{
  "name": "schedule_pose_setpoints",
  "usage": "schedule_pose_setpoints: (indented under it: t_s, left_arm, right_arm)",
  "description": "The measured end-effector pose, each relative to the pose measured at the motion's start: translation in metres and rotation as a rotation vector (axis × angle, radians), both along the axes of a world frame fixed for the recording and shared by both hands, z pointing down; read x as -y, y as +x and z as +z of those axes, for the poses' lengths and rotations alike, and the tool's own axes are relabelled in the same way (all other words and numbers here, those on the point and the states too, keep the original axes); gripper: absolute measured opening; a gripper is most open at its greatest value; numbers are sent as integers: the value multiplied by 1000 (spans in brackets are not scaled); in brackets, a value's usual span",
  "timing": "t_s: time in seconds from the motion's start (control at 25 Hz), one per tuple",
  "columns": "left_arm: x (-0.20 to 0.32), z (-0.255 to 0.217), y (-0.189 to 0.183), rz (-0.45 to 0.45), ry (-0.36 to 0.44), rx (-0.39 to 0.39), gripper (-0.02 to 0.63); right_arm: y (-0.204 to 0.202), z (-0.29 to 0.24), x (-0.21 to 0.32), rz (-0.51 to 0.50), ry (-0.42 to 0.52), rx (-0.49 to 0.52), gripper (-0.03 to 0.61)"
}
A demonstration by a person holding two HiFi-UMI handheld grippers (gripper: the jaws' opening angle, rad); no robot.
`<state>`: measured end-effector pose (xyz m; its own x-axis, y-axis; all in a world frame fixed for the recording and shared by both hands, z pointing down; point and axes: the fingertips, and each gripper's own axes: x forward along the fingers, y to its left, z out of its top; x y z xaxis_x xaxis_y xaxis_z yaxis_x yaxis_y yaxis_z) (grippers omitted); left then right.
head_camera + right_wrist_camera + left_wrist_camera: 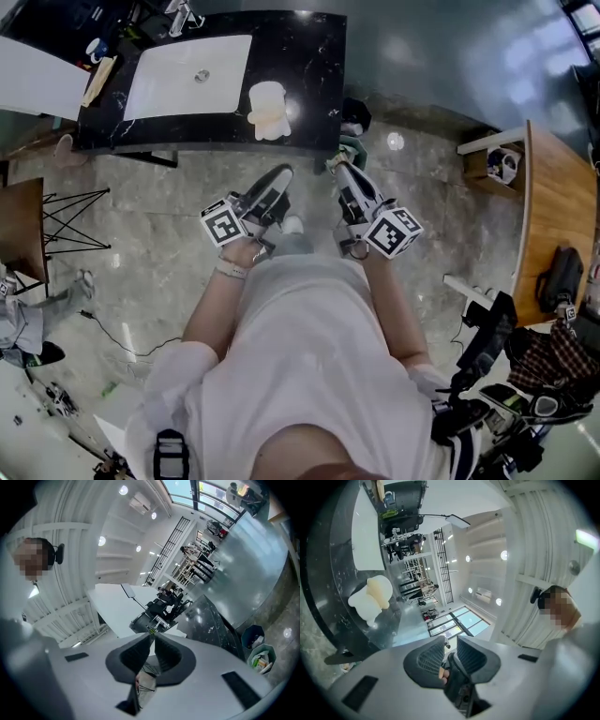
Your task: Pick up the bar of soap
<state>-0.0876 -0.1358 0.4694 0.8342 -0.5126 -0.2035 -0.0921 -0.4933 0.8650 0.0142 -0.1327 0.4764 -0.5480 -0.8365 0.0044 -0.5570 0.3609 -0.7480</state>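
The left tool (279, 178) and the right tool (341, 171) both have their jaws together with nothing between them, and they are near the person's body, well apart from the black counter (314, 56). The bar of soap (269, 116) lies there on a white holder (265, 91), beside the sink (187, 75). Nothing is done yet: approach, grasp and lift are all left.

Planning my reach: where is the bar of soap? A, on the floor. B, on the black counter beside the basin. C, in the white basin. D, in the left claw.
B: the bar of soap lies on the black counter, just right of the white basin.
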Motion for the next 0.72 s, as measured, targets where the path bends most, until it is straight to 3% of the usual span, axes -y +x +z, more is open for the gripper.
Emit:
schedule_pose_setpoints:
  t_s: [0.2, 0.56, 0.72]
  left_arm:
    - [29, 3, -29, -57, -5, 7, 64]
    - [44, 7, -52, -197, -56, -52, 64]
    - [55, 10, -66, -247, -37, 1, 67]
  right_arm:
    - [-19, 5, 24, -32, -26, -23, 20]
    - [-30, 8, 56, -127, -49, -53, 20]
    - [-43, 12, 67, -169, -60, -59, 20]
